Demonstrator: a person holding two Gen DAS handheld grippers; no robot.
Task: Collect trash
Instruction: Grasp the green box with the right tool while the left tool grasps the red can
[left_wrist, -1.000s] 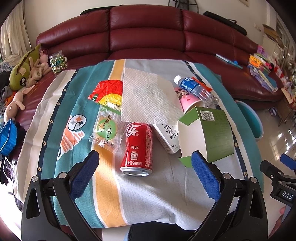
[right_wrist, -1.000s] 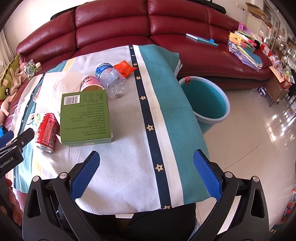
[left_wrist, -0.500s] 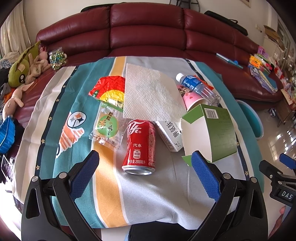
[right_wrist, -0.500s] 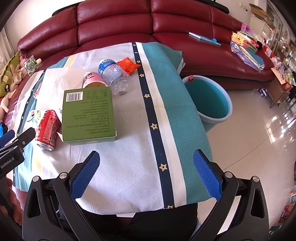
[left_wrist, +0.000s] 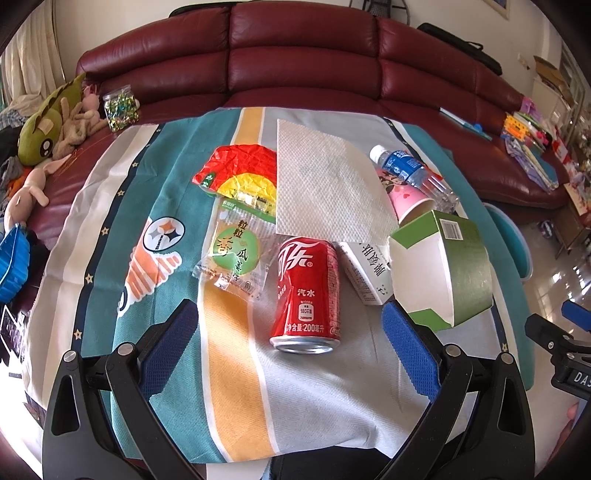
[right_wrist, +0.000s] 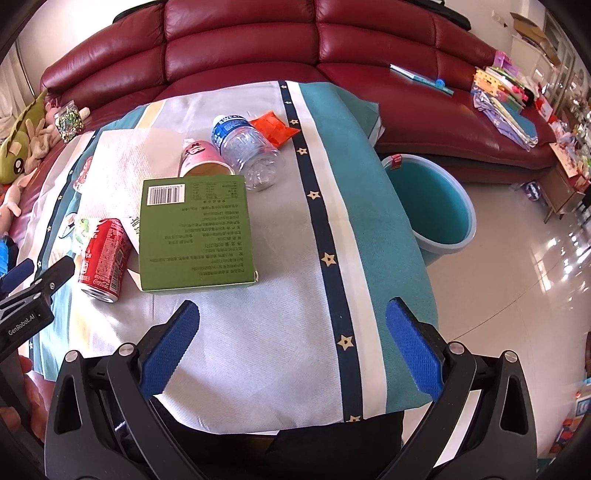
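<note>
The left tongs (left_wrist: 290, 334) are gaping wide and empty, framing the can (left_wrist: 306, 291) at centre frame on the counter (left_wrist: 332, 398); its long axis is pointing straight between them (lying down); the right tongs (right_wrist: 291, 338), also spread empty, are sitting farther off.

both wrist views face the sofa (left_wrist: 303, 48), sharing the can (left_wrist: 306, 291).

You have the red soda can (left_wrist: 306, 293) lying on its side at centre frame, base toward you; a green carton (left_wrist: 441, 269), open-ended, lies to its right; a white paper towel (left_wrist: 328, 188) lies flat above; a pink cup (left_wrist: 408, 197) and clear bottle (left_wrist: 413, 173) lie tipped at upper right; two crumpled wrappers (left_wrist: 236, 254) sit left of the can.
</note>
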